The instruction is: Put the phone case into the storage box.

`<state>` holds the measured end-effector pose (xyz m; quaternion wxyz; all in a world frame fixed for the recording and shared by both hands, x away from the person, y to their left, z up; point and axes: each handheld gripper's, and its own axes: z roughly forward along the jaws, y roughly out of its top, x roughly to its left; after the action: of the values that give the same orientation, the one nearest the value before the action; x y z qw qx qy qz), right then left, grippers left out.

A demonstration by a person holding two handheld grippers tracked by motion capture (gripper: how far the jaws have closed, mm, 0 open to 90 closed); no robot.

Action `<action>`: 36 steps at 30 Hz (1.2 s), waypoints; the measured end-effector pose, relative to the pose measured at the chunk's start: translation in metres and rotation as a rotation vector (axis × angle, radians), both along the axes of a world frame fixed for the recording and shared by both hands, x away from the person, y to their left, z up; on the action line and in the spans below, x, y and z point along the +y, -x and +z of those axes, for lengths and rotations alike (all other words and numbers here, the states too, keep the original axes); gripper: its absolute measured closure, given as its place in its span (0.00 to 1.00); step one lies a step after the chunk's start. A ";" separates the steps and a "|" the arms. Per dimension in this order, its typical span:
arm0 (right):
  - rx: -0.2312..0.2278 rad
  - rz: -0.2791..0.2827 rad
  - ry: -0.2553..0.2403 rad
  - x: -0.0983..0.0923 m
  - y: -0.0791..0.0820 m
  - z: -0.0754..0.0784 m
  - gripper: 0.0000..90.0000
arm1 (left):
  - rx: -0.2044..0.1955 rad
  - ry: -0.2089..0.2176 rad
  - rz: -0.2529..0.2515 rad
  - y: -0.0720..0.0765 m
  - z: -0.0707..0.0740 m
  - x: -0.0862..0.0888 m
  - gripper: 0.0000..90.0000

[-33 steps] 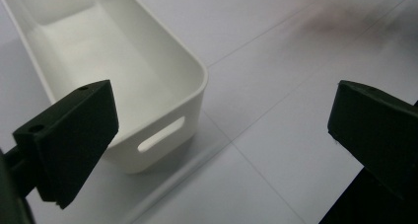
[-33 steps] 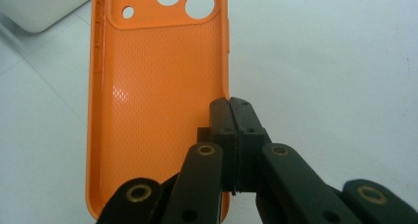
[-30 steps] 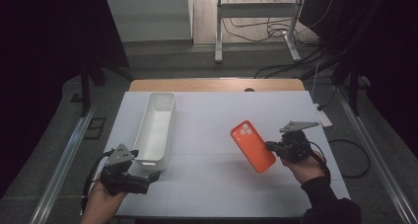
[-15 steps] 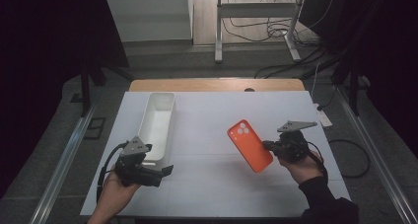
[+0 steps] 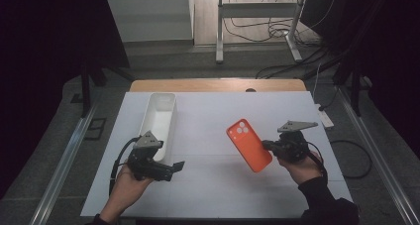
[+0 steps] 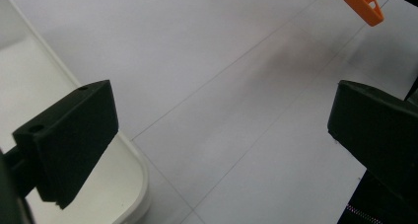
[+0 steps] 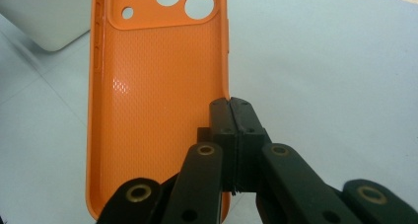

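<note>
A white table top (image 5: 213, 131) is seen across the middle of the frame, with a wooden edge (image 5: 218, 84) along its far side. Beyond it, at the top of the frame, a metal stand (image 5: 257, 24) and loose cables (image 5: 257, 34) are seen on the floor. A white power strip (image 5: 325, 118) is seen at the table's right edge.

The high view looks forward and down on the whole bench (image 5: 218, 136) from far above, while each gripper view looks close along its own fingers, and all three share the orange phone case (image 5: 249, 144).
</note>
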<state>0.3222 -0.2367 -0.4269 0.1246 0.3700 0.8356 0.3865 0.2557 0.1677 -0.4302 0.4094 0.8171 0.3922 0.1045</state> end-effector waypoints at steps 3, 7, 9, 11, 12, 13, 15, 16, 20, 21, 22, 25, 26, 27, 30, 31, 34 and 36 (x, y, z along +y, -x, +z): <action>-0.002 0.002 -0.001 0.002 0.000 0.000 0.99 | 0.011 0.005 -0.005 -0.005 0.000 -0.005 0.00; -0.003 0.009 -0.001 0.004 0.000 0.000 0.99 | 0.028 0.019 -0.013 -0.010 -0.001 -0.010 0.00; -0.003 0.012 -0.001 0.006 0.000 0.000 0.99 | 0.046 0.030 -0.006 -0.015 -0.003 -0.013 0.00; -0.003 0.013 0.001 0.006 0.000 0.000 0.99 | 0.051 0.034 -0.007 -0.016 -0.003 -0.013 0.00; -0.005 0.016 -0.001 0.009 0.001 0.000 0.99 | 0.060 0.040 -0.012 -0.019 -0.004 -0.015 0.00; -0.005 0.016 -0.001 0.009 0.001 0.000 0.99 | 0.060 0.040 -0.012 -0.019 -0.004 -0.015 0.00; -0.006 0.020 -0.001 0.011 0.001 -0.001 0.99 | 0.069 0.046 -0.019 -0.021 -0.004 -0.016 0.00; -0.007 0.020 -0.001 0.011 0.001 -0.001 0.99 | 0.072 0.049 -0.023 -0.022 -0.004 -0.017 0.00; -0.012 0.031 -0.001 0.017 0.001 -0.001 0.99 | 0.094 0.074 -0.040 -0.026 -0.005 -0.022 0.00; -0.011 0.031 -0.001 0.018 0.001 -0.001 0.99 | 0.101 0.079 -0.044 -0.027 -0.005 -0.024 0.00; -0.009 0.033 -0.001 0.020 0.002 -0.001 0.99 | 0.103 0.081 -0.048 -0.028 -0.006 -0.026 0.00; -0.011 0.038 0.001 0.022 0.002 -0.002 0.99 | 0.114 0.084 -0.054 -0.030 -0.006 -0.029 0.00; -0.010 0.040 -0.001 0.023 0.002 -0.002 0.99 | 0.116 0.086 -0.054 -0.030 -0.007 -0.030 0.00; -0.011 0.041 -0.001 0.024 0.002 -0.002 0.99 | 0.120 0.090 -0.053 -0.031 -0.007 -0.031 0.00; -0.014 0.047 -0.001 0.026 0.003 -0.002 0.99 | 0.128 0.101 -0.055 -0.034 -0.007 -0.034 0.00; -0.013 0.047 0.000 0.027 0.003 -0.002 0.99 | 0.130 0.107 -0.056 -0.035 -0.007 -0.036 0.00; -0.015 0.051 -0.002 0.028 0.004 -0.002 0.99 | 0.135 0.109 -0.065 -0.036 -0.007 -0.039 0.00; -0.017 0.056 -0.005 0.030 0.005 -0.002 0.99 | 0.141 0.110 -0.072 -0.038 -0.008 -0.044 0.00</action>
<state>0.3177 -0.2067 -0.4288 0.1198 0.3434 0.8436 0.3950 0.2933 0.1238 -0.4379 0.4285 0.8123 0.3955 0.0102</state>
